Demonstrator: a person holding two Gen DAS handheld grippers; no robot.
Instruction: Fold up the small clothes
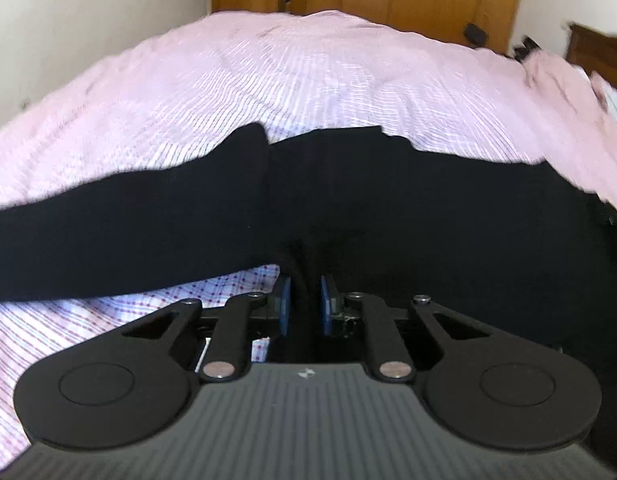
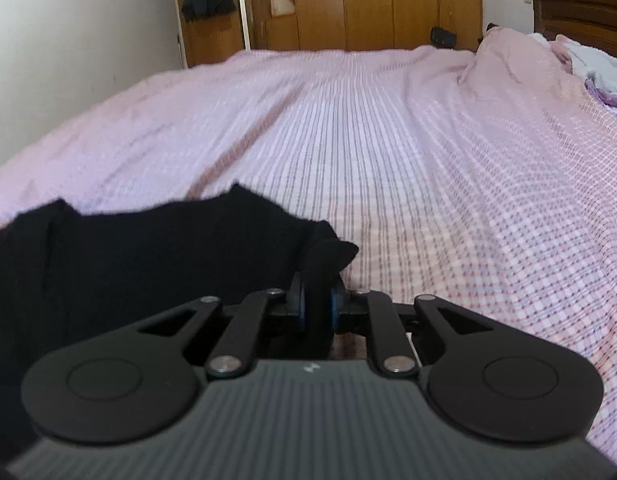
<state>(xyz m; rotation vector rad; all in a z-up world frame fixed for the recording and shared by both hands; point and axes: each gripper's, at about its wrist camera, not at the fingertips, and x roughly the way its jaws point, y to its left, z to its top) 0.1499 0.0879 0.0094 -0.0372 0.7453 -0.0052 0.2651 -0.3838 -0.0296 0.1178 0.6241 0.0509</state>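
Both claws are gripping the same black garment (image 1: 348, 208), which is lying on the pink checked bedspread (image 1: 308, 80) at the near side of the bed. The left gripper (image 1: 305, 300) is standing almost fully closed, its blue pads (image 1: 285, 300) pinching a fold of dark cloth that is running up between them from the near hem. The right gripper (image 2: 317, 304) is likewise nearly closed, and a bunched corner of the garment (image 2: 148, 256) is poking up and out past its blue pads (image 2: 335, 306). Key relation: the garment's long axis is running side to side, across the line along which both claws are pointing. In the left wrist view the cloth is spreading to both sides of the claw, one long strip trailing far left, so this claw seems to be sitting somewhere mid-hem. In the right wrist view nearly all the cloth is lying to the left of the claw, bare bedspread to the right, so the right claw is holding the garment's right end. Judgement: the fold is probably depending on carrying this near edge forward over the far edge, both hands travelling together. Risk: uneven lift is likely skewing the crease.
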